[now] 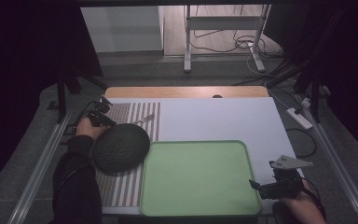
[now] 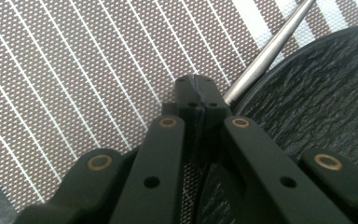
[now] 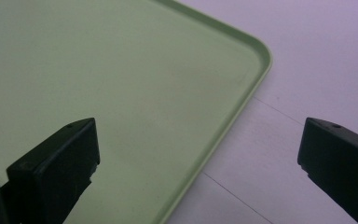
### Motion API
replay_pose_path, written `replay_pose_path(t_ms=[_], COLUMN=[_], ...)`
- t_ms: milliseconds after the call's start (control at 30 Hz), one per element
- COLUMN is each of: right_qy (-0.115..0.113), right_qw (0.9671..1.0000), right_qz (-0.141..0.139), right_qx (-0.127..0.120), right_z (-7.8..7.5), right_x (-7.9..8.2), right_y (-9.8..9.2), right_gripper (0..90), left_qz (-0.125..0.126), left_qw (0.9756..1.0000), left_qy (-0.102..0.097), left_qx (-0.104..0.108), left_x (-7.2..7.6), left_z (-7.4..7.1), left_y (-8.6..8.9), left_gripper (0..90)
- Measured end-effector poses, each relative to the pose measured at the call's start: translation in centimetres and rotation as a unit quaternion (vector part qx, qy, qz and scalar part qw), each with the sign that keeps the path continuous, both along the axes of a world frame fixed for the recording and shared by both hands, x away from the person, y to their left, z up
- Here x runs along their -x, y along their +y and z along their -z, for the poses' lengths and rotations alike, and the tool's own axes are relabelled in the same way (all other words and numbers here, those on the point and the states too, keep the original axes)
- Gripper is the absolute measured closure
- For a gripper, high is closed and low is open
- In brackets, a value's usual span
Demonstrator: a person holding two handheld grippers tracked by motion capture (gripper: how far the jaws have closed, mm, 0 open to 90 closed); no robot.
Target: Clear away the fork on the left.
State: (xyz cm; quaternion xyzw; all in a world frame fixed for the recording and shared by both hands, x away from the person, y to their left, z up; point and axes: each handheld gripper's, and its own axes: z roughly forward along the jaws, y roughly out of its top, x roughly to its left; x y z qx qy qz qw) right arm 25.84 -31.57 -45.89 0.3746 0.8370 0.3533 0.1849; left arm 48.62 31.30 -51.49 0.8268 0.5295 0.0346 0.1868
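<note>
The left gripper (image 1: 103, 117) rests at the far left corner of the bench, over a striped placemat (image 1: 135, 116), with its jaws pressed together and nothing between them. Its tips lie just beside the rim of a dark textured bowl (image 1: 121, 147), which sits upside down on the placemat, its right edge meeting the left rim of a green tray (image 1: 242, 154). A thin metal rod (image 2: 270, 49) runs out across the mat from under the bowl's edge, close to the closed tips. The right gripper (image 1: 261, 186) sits at the tray's near right corner, jaws spread wide, one over the tray and one over the white bench top (image 1: 214, 116).
</note>
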Motion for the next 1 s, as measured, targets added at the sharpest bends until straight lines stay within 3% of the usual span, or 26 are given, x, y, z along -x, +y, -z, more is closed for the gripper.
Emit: replay_pose_path(t_ms=[67, 100, 267, 400, 500, 600, 733, 933, 1000], right_qy=[0.0, 0.0, 0.0, -0.001, -0.001, -0.001, -0.001, -0.001, -0.001], right_qw=[1.0, 1.0, 1.0, 1.0, 1.0, 1.0, 1.0, 1.0, 1.0], right_qz=[0.0, 0.0, 0.0, -0.001, -0.001, -0.001, -0.001, -0.002, -0.003], right_qx=[0.0, 0.0, 0.0, 0.0, 0.0, 0.0, -0.001, 0.0, -0.001], right_z=[0.0, 0.0, 0.0, 0.0, 0.0, 0.0, 0.0, 0.0, 0.0], right_x=[0.0, 0.0, 0.0, 0.0, 0.0, 0.0, 0.0, 0.0, 0.0], right_y=[0.0, 0.0, 0.0, 0.0, 0.0, 0.0, 0.0, 0.0, 0.0], right_gripper=[0.0, 0.0, 0.0, 0.0, 0.0, 0.0, 0.0, 0.0, 0.0], left_qz=[-0.012, -0.017, -0.009, 0.003, 0.016, 0.035, 0.047, 0.068, 0.076], left_qw=[0.9996, 0.9993, 0.998, 0.9976, 0.9976, 0.9972, 0.9971, 0.9967, 0.9961], left_qy=[-0.018, -0.025, -0.06, -0.066, -0.063, -0.059, -0.055, -0.044, -0.043], left_qx=[0.018, 0.024, 0.017, 0.022, 0.023, 0.03, 0.023, 0.007, -0.009], left_x=[-0.1, -0.1, -0.4, -0.8, -1.2, -1.6, -2.1, -2.8, -3.0], left_z=[-0.4, -0.7, -1.6, -1.6, -1.4, -1.1, -0.6, 0.2, 0.5], left_y=[0.2, 0.2, -0.9, -2.4, -3.5, -4.5, -6.0, -8.2, -8.9], left_gripper=[86.5, 79.4, 53.4, 30.2, 18.5, 10.4, 0.7, 0.0, 0.0])
